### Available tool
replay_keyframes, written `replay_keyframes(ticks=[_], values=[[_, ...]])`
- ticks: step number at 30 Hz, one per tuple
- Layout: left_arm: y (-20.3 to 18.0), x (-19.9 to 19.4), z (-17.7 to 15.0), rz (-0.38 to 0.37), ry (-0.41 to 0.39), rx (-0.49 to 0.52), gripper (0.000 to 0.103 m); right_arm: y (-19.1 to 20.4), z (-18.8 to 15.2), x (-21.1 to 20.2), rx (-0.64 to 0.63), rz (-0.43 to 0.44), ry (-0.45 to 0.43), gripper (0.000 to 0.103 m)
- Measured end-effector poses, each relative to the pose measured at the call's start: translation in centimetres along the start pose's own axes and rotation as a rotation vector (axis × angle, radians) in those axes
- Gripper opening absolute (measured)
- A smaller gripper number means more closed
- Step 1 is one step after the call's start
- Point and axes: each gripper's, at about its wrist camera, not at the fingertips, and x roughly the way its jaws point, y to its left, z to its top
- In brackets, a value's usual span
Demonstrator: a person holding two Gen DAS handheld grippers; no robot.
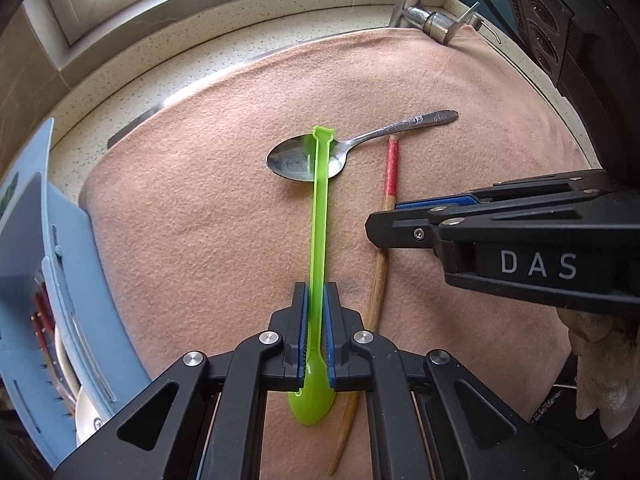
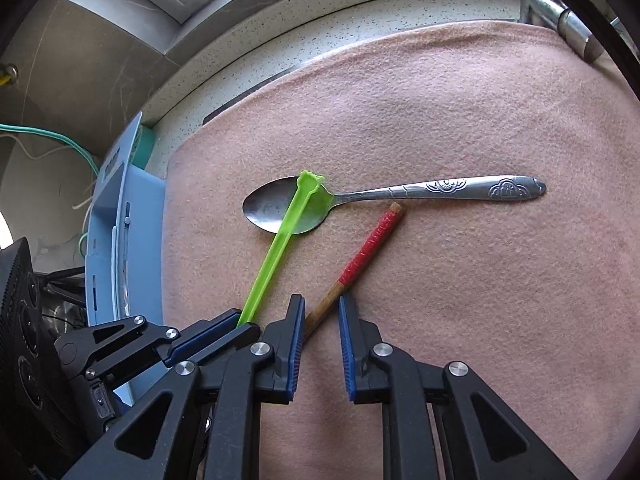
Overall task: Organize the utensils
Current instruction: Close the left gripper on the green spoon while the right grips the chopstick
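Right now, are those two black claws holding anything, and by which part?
The left gripper is clamped on the green plastic spoon, low on its handle near the bowl. The right gripper straddles the red-tipped chopstick, but its pads visibly do not press it.

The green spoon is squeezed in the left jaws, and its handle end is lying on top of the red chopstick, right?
Not quite. The green spoon is squeezed in the left gripper, but its handle end lies on the bowl of the metal spoon, not on the red chopstick, which lies apart beside it. The right wrist view shows this clearly.
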Motion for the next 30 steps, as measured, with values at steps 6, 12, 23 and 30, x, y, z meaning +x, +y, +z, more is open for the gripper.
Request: replay_keyframes(ticks=[6,12,23,30], values=[[0.0,-0.2,-0.7,-0.004,0.008,-0.017,0.006,-0.4,0.8,0.1,-0.003,0.016,0.045,0.015],[0.0,-0.3,-1.3,-0.025,0.007,-0.066,0.006,-1.2,0.9,0.0,0.079,0.051,0.058,0.017],[-2.4,-0.9,-4.3,-0.067,-0.054,-0.238,0.006,1.3,0.5,0.1,-0.239,-0.071,0.089,0.012],[-3.1,-1.7,-6.7,-0.077,-0.103,-0.374,0.006,-0.3,0.1,-1.2,-0.401,-0.117,0.094,0.009]])
